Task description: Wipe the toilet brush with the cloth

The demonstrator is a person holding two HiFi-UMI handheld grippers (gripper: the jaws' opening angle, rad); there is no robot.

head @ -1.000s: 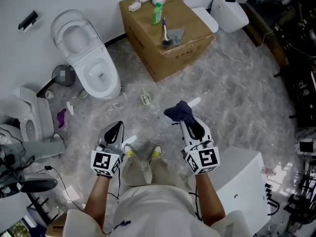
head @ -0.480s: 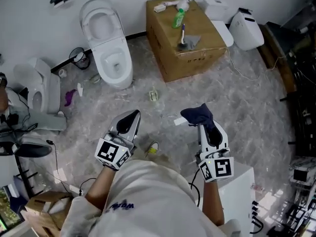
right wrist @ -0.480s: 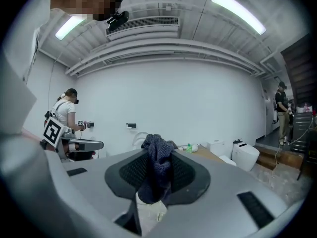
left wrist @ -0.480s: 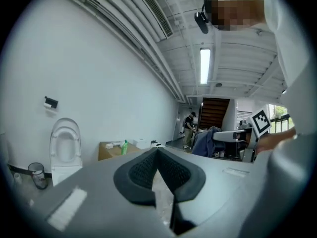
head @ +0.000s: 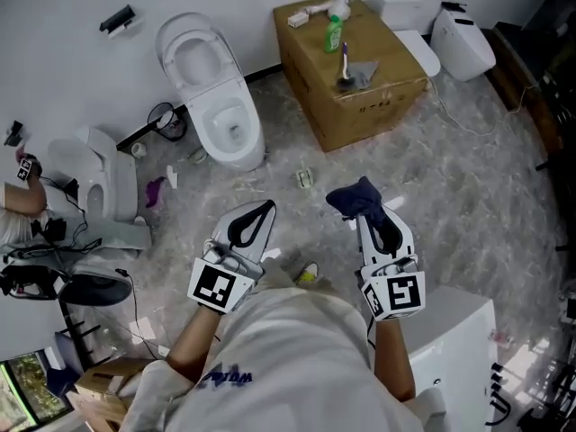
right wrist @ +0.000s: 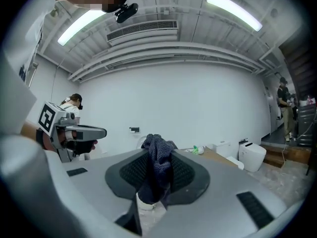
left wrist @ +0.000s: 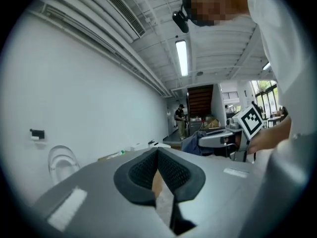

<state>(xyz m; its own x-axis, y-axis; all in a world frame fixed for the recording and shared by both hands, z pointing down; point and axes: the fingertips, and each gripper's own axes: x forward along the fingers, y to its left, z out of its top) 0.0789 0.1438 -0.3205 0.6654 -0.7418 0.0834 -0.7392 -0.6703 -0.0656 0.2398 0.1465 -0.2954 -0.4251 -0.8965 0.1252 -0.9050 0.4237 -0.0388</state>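
Cloth (head: pixel 356 197), dark blue and bunched, is clamped between the fingers of the right gripper (head: pixel 365 216). Right gripper view: fabric (right wrist: pixel 157 158) fills the gap and sticks up past the fingertips, fingers closed on it. Left gripper (head: pixel 263 209) holds nothing. In the left gripper view its fingers (left wrist: pixel 141 175) meet at the tips, with only a thin slit lower down and floor showing through.

Both grippers are held low in front of the person, side by side and apart from each other, above the grey marbled floor (head: pixel 450 178).

Far side: the toilet brush (head: pixel 344 72) stands upright on top of a cardboard box (head: pixel 373 111) near the wall, purple handle up, dark head down. It is well apart from both grippers and from the cloth. A grey rag-like piece (head: pixel 365 73) lies just beside the brush, on its right. A green bottle (head: pixel 334 35) stands on the same box top, behind the brush. A white item (head: pixel 317 9) sits at the box's back edge, can't tell what.

An open white toilet (head: pixel 216 88) stands left of the box against the wall. A second toilet (head: pixel 463 36), lid down, is right of the box. A third toilet (head: pixel 94 183) is at far left. A white cabinet-like unit (head: pixel 454 331) stands at the person's right side.
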